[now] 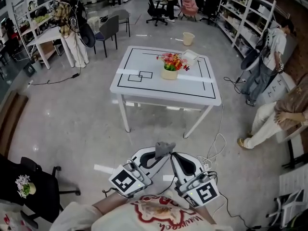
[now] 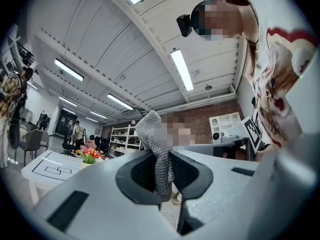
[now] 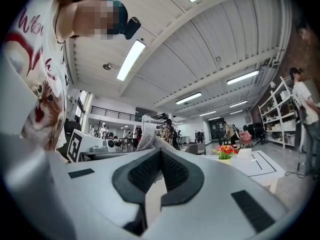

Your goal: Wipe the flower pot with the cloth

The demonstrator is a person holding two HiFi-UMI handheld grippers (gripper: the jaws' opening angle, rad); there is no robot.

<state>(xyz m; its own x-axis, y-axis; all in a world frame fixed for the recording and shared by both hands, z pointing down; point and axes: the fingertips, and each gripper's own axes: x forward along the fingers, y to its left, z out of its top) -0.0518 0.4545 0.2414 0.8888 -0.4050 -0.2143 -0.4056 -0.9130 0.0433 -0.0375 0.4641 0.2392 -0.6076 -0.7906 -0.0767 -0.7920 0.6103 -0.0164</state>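
The flower pot (image 1: 169, 74), cream with red and yellow flowers, stands near the middle of the white table (image 1: 144, 88), far ahead of both grippers. It shows small in the left gripper view (image 2: 89, 159) and in the right gripper view (image 3: 225, 152). My left gripper (image 1: 157, 158) is shut on a grey knitted cloth (image 1: 164, 149), which sticks up between its dark pads (image 2: 159, 160). My right gripper (image 1: 174, 157) is beside it, jaws shut with nothing held (image 3: 159, 156); the cloth (image 3: 150, 142) shows just beyond its tips. Both grippers are held close to my chest.
A white box (image 1: 191, 57) lies on the table behind the pot. Black lines mark the tabletop. Cables (image 1: 217, 146) trail on the floor right of the table. A person (image 1: 281, 117) sits at the right, shelves (image 1: 245, 18) and chairs stand farther back.
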